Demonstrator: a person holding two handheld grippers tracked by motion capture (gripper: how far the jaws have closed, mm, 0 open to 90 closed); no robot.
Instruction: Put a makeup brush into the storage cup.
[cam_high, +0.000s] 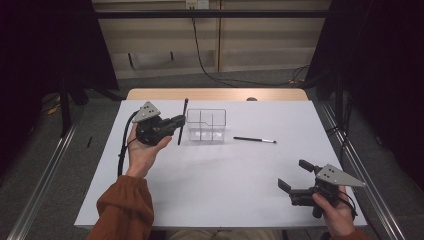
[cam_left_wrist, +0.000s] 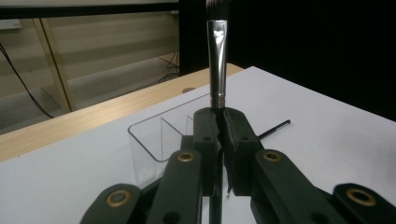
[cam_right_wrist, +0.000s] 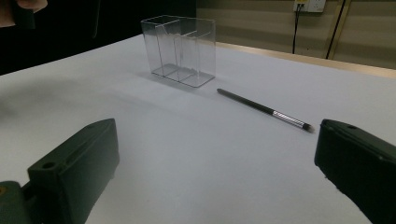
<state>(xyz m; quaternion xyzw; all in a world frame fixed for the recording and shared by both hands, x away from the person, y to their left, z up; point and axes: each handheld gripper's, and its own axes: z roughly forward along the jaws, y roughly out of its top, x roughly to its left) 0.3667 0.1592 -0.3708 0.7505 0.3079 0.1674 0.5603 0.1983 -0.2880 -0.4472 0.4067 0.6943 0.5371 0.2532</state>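
My left gripper (cam_high: 179, 121) is shut on a black makeup brush (cam_high: 182, 120), held upright just left of a clear plastic divided organizer (cam_high: 206, 125). In the left gripper view the brush (cam_left_wrist: 217, 60) rises with its silver ferrule and bristles up from between the closed jaws of the left gripper (cam_left_wrist: 219, 123), and the organizer (cam_left_wrist: 159, 140) stands close behind. A second thin brush (cam_high: 254, 140) lies flat on the white table right of the organizer. My right gripper (cam_high: 295, 175) rests open near the front right edge, nothing between its jaws. In its view the lying brush (cam_right_wrist: 264, 108) and organizer (cam_right_wrist: 180, 49) lie ahead.
The white table top (cam_high: 225, 175) has a wooden strip (cam_high: 215, 94) along its far edge. Black cables (cam_high: 205, 60) trail on the floor beyond. Metal frame rails (cam_high: 45, 180) run along both sides of the table.
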